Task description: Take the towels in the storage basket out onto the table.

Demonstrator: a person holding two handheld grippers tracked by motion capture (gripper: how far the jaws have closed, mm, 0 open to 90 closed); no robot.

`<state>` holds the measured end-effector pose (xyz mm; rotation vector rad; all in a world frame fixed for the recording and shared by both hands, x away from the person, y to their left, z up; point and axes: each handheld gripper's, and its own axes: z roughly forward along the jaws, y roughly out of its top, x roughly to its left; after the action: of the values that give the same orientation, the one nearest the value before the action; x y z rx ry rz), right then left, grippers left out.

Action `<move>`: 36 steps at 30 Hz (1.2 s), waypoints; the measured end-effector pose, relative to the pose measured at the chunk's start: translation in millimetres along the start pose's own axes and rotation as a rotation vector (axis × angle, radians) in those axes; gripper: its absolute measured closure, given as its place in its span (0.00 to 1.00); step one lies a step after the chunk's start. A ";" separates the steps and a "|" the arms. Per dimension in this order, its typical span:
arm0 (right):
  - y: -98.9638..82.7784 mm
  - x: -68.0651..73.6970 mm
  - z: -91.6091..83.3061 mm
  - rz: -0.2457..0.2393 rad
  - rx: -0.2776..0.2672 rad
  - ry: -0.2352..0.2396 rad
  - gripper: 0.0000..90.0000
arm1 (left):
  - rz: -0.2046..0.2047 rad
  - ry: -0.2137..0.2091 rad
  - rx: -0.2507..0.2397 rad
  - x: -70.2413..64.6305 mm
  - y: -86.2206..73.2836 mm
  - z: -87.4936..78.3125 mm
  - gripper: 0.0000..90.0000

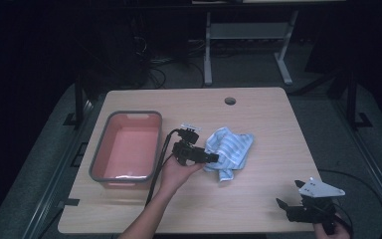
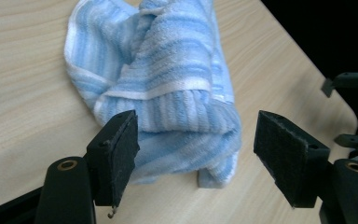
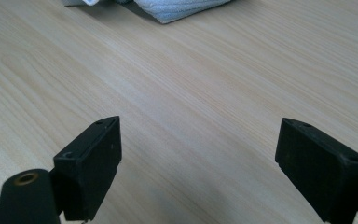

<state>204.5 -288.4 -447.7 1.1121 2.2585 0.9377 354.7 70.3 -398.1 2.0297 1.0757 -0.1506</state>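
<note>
Wooden worktop (image 1: 258, 194), dark room: the blue striped towel (image 1: 229, 149) lies bunched mid-table beside a pink tub (image 1: 127, 147). Left gripper (image 1: 214, 158) is lining up on it, jaws spread and not pinching yet, so next it probably needs to push in and squeeze a fold. Right gripper (image 1: 291, 196) waits with jaws spread at the near corner.

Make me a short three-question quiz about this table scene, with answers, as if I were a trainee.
1. True or false: the left tool has already clamped the striped towel.
2. What lies on the table to the left of the towel? A) a grey-rimmed pink tub B) a glass bottle C) a stack of plates
3. Fill in: the right tool has nothing but bare ____ between its jaws.

Key:
1. False; its jaws stand open on either side of the towel's near end.
2. A, the pink tub.
3. Table.
</note>
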 end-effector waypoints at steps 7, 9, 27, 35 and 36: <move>0.3 0.8 0.7 0.003 0.001 -0.002 0.15 | 0.025 0.002 -0.001 -4.7 -4.3 -4.1 0.33; 0.2 0.7 1.0 0.003 0.001 0.000 0.15 | 0.033 0.006 0.001 -5.5 -6.6 -4.9 0.33; 0.3 1.0 2.0 0.004 0.003 -0.002 0.15 | 0.067 -0.002 0.017 -8.2 -34.1 -15.7 0.33; 0.4 1.4 2.9 0.005 0.004 -0.001 0.15 | 0.074 -0.003 0.014 -6.7 -47.9 -21.3 0.32; 0.5 1.5 3.0 0.002 0.003 -0.002 0.15 | 0.075 -0.004 0.016 -6.9 -49.4 -21.7 0.32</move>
<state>205.8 -285.8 -449.5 1.1167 2.2582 0.9345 308.6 96.2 -410.6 2.0797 0.9970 -0.1252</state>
